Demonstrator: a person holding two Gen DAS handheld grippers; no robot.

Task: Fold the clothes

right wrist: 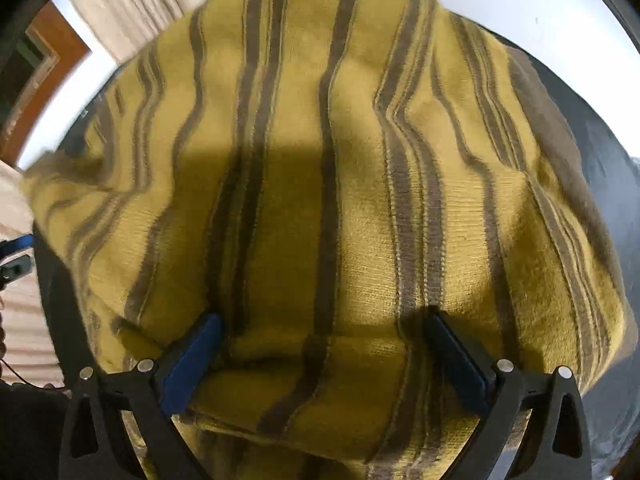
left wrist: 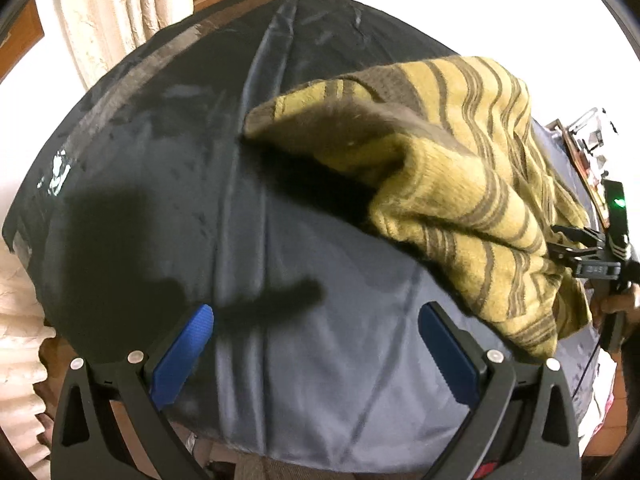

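Observation:
A mustard-yellow knit garment with brown stripes point(left wrist: 460, 184) lies bunched on the right part of a dark blue-grey covered surface point(left wrist: 180, 160). My left gripper point(left wrist: 316, 316) is open and empty, above bare cover to the left of the garment. My right gripper point(right wrist: 324, 328) is open, its blue-padded fingers point(right wrist: 192, 356) spread wide and pressed down onto the garment point(right wrist: 320, 160), which fills the right wrist view. The right gripper also shows at the right edge of the left wrist view point(left wrist: 580, 248), at the garment's far side.
Cream curtains point(left wrist: 120, 12) and a brown wooden door frame point(right wrist: 36, 72) stand behind the surface. A cluttered shelf or object point(left wrist: 588, 148) is at the far right. Pale fabric point(left wrist: 20, 320) lies beyond the surface's left edge.

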